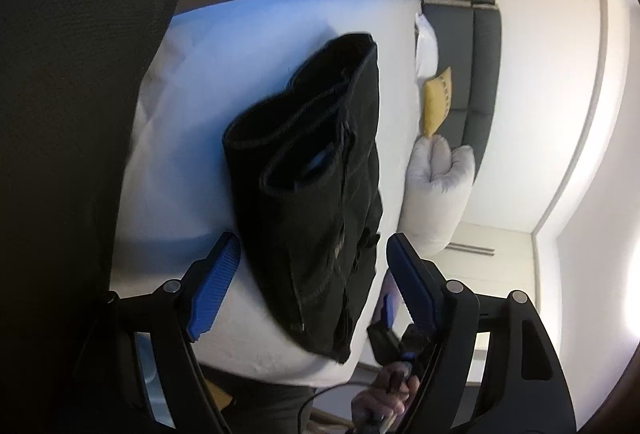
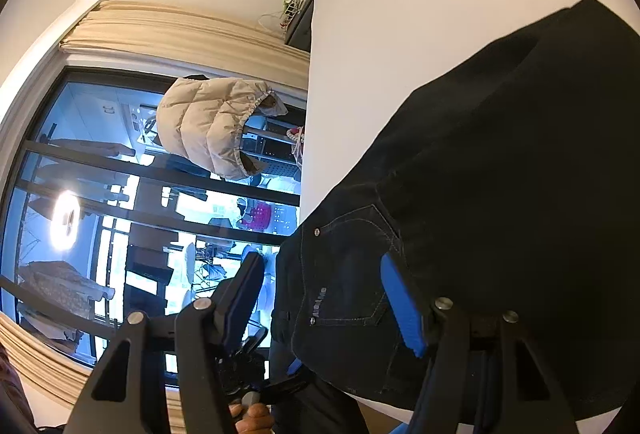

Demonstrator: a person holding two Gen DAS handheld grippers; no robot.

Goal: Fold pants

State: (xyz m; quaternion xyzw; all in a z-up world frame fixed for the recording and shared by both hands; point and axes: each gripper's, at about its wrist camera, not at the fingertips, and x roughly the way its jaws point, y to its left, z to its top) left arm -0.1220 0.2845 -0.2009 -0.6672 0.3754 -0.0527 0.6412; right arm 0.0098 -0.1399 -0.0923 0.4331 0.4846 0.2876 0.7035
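A white bed point(image 1: 192, 138) fills a bedroom with a grey headboard point(image 1: 476, 74), pillows point(image 1: 440, 174) and a dark window point(image 2: 80, 194). Black pants point(image 1: 320, 194) lie folded on it, the waist end between the left gripper point(image 1: 312, 246)'s spread jaws, neither pad pressing the cloth. The right gripper point(image 2: 324, 278)'s jaws also stand apart, with the pants' pocket corner between them; whether the blue pad presses it I cannot tell.

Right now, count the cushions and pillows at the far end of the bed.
3: a white pillow by the grey headboard, a yellow cushion beside it, and a puffy white cushion nearer the camera. More may be hidden behind the black pants.
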